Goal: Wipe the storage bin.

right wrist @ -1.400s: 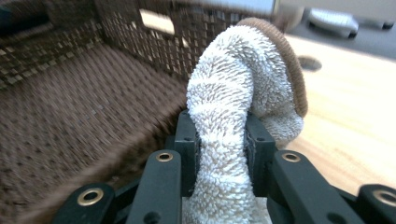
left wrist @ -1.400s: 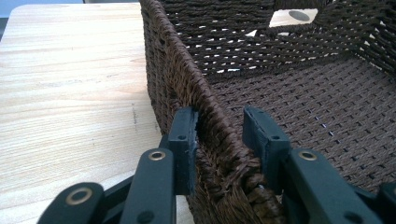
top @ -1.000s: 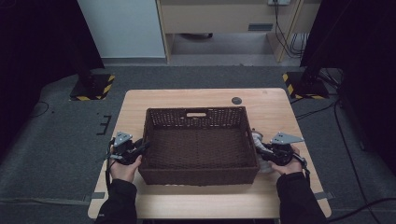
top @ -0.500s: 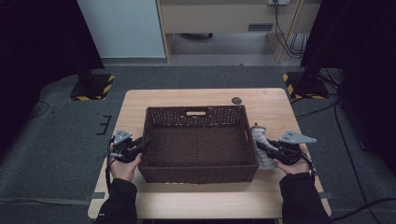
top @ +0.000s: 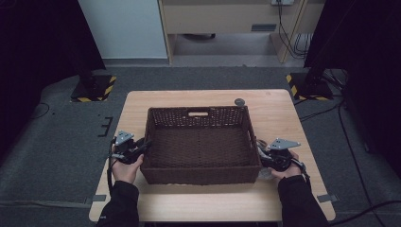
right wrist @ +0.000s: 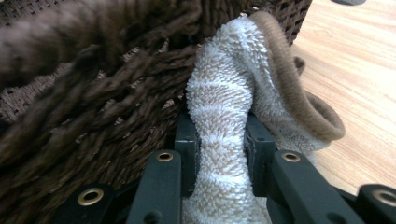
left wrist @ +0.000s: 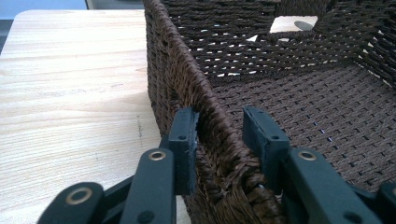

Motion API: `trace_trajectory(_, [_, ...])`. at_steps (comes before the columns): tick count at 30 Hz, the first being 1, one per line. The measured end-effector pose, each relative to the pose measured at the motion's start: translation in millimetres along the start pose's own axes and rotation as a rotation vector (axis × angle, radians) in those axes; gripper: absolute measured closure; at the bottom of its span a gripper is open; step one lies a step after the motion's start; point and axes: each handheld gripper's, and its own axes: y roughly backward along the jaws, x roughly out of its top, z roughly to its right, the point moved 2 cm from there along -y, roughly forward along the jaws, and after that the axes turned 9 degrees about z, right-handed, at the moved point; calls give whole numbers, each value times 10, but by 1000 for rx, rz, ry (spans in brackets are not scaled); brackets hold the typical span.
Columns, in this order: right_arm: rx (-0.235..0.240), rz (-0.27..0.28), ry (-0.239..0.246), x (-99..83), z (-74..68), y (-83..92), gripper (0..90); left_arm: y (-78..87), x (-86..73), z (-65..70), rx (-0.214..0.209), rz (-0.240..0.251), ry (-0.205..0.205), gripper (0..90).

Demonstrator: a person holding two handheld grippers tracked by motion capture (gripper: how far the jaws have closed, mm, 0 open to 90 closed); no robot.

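A dark brown woven basket (top: 198, 111) stands in the middle of the wooden table (top: 279, 109). My left gripper (top: 143, 145) is at its left wall. In the left gripper view the jaws (left wrist: 219, 119) straddle that wall's rim (left wrist: 187, 70): the outer pad touches the weave, and the inner pad stands off it with a gap. My right gripper (top: 260, 152) is low beside the basket's right wall. It (right wrist: 220, 128) is shut on a white terry cloth (right wrist: 224, 84) with a brown hem, pressed up against the outside of the weave (right wrist: 93, 93).
A small dark round disc (top: 239, 100) lies on the table behind the basket. The table's front edge (top: 208, 218) is close under my forearms. Two stands with yellow-and-black bases (top: 94, 90) (top: 307, 87) are on the floor beyond the table.
My right gripper, with the cloth, has moved in toward the basket's right wall and dropped a little. The left hand and the basket have stayed where they were.
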Motion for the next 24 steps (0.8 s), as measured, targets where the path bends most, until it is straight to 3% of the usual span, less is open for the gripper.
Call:
trace_trajectory(5, [-8,48,-8,78,15,120,726,25,7,-8,33,21,-34,515])
trace_trajectory(9, [-14,148,-11,214,4,340,726,104,47,2,7,44,-26,438])
trace_trajectory(12, [-5,197,-1,282,-32,457,726,179,61,41,-1,44,-35,434])
trace_trajectory(18, [15,141,-6,143,-98,422,728,251,-49,103,-10,-9,-57,518])
trace_trajectory(24, [29,58,-8,-3,-133,261,727,226,-97,88,-29,-21,-14,609])
